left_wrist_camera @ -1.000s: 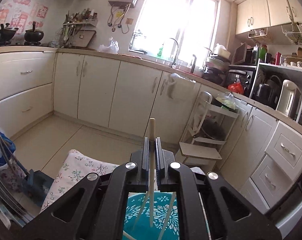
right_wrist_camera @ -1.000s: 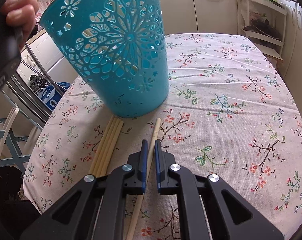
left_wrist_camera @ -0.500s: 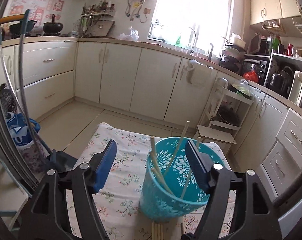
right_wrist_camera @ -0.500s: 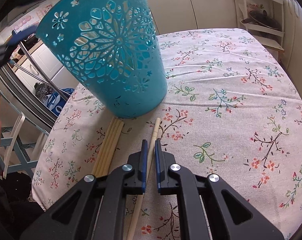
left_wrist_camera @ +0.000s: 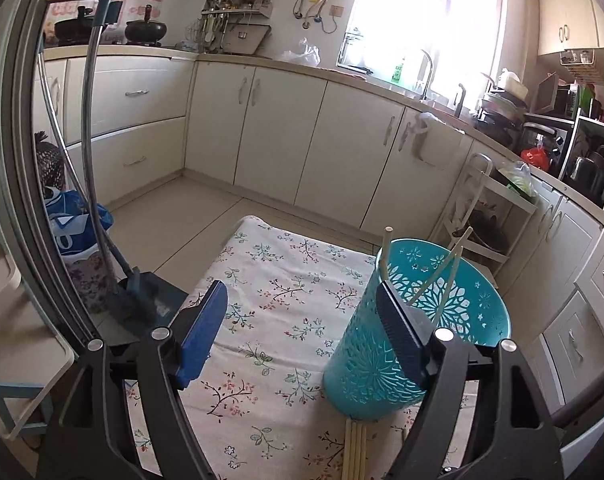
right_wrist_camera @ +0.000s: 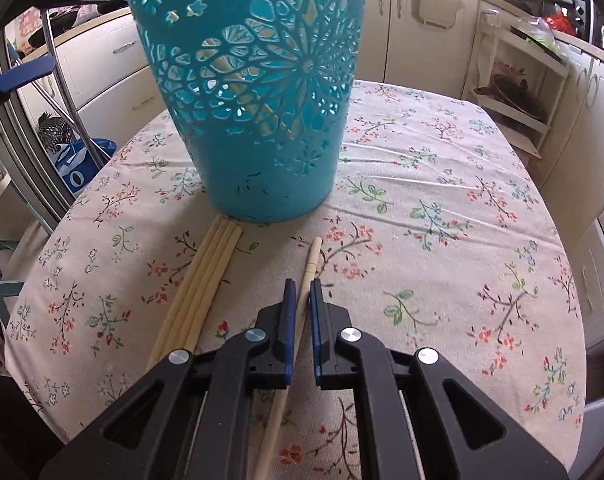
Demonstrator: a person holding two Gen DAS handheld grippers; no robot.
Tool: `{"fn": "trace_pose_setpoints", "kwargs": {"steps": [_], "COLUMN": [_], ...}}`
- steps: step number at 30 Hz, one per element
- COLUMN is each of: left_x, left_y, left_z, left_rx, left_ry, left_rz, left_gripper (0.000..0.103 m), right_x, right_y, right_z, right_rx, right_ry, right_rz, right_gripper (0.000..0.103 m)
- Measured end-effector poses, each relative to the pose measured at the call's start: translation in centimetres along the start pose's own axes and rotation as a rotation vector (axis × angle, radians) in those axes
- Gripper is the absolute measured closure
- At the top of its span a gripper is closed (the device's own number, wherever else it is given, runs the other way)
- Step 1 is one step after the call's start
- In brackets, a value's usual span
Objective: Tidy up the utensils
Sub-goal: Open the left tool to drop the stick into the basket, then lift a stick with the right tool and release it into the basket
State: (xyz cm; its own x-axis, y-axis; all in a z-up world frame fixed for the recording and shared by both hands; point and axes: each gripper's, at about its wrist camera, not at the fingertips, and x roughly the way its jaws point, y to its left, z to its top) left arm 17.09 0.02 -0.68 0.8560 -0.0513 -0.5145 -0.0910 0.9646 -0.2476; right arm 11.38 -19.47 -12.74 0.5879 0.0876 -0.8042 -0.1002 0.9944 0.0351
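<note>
Left wrist view: the left tool (left_wrist_camera: 302,332) stands with its jaws wide and still opening, nothing between the blue pads. Its left pad hangs over bare floral cloth; its right pad overlaps the near wall of the teal basket (left_wrist_camera: 442,320), though contact cannot be confirmed. The basket stands upright on the worktop (left_wrist_camera: 285,280), toward the right side of the cloth. Three pale chopsticks (left_wrist_camera: 386,256) lean inside it, their tips above the rim. At the basket's foot, a bundle of chopsticks (left_wrist_camera: 356,452) lies flat on the cloth, running toward the camera. A dustpan and broom set (left_wrist_camera: 135,292) stands on the floor left of the worktop.

Right wrist view: the same bundle lies left of centre (right_wrist_camera: 203,280), its far ends touching the basket's base (right_wrist_camera: 261,112). Just to its right, apart from it, a single chopstick (right_wrist_camera: 312,258) lies on the cloth with its far tip short of the basket. The right tool (right_wrist_camera: 299,292) is closed on this single chopstick, which passes between the two blue pads and continues back beneath the tool body. The chopstick appears to rest on the cloth. The left tool's blue pad shows at the far left edge.
</note>
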Motion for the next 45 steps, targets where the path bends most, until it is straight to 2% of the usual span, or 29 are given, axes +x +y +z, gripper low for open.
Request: {"fn": "trace_pose_setpoints", "kwargs": {"steps": [4, 7, 9, 17, 23, 30, 37, 45], "left_x": [0.2, 0.4, 0.4, 0.9, 1.1, 1.5, 1.6, 1.8], "left_y": [0.2, 0.5, 0.6, 1.7, 2.6, 3.4, 3.5, 3.7], "left_z": [0.0, 0.1, 0.1, 0.4, 0.4, 0.6, 0.6, 0.5], "left_rx": [-0.014, -0.033, -0.044, -0.088, -0.126, -0.157, -0.159, -0.154], "left_ry": [0.018, 0.025, 0.027, 0.032, 0.038, 0.047, 0.048, 0.055], "left_rz": [-0.003, -0.01, -0.011, 0.003, 0.014, 0.022, 0.022, 0.025], "left_gripper": [0.026, 0.025, 0.025, 0.025, 0.025, 0.025, 0.025, 0.025], "right_x": [-2.1, -5.5, -7.6, -14.8, -17.7, -20.0, -19.8, -14.7], "right_y": [-2.3, -3.5, -3.9, -2.7, -2.4, -2.2, -1.5, -1.2], "right_z": [-0.4, -0.1, 1.0, 8.6, 13.1, 16.6, 18.3, 18.6], "right_rx": [0.109, 0.207, 0.229, 0.214, 0.191, 0.15, 0.123, 0.12], "right_ry": [-0.029, -0.124, -0.183, -0.416, -0.493, -0.532, -0.549, -0.434], "right_rz": [0.059, 0.172, 0.214, 0.339, 0.398, 0.362, 0.286, 0.224], "right_gripper": [0.097, 0.097, 0.097, 0.097, 0.097, 0.097, 0.097, 0.097]}}
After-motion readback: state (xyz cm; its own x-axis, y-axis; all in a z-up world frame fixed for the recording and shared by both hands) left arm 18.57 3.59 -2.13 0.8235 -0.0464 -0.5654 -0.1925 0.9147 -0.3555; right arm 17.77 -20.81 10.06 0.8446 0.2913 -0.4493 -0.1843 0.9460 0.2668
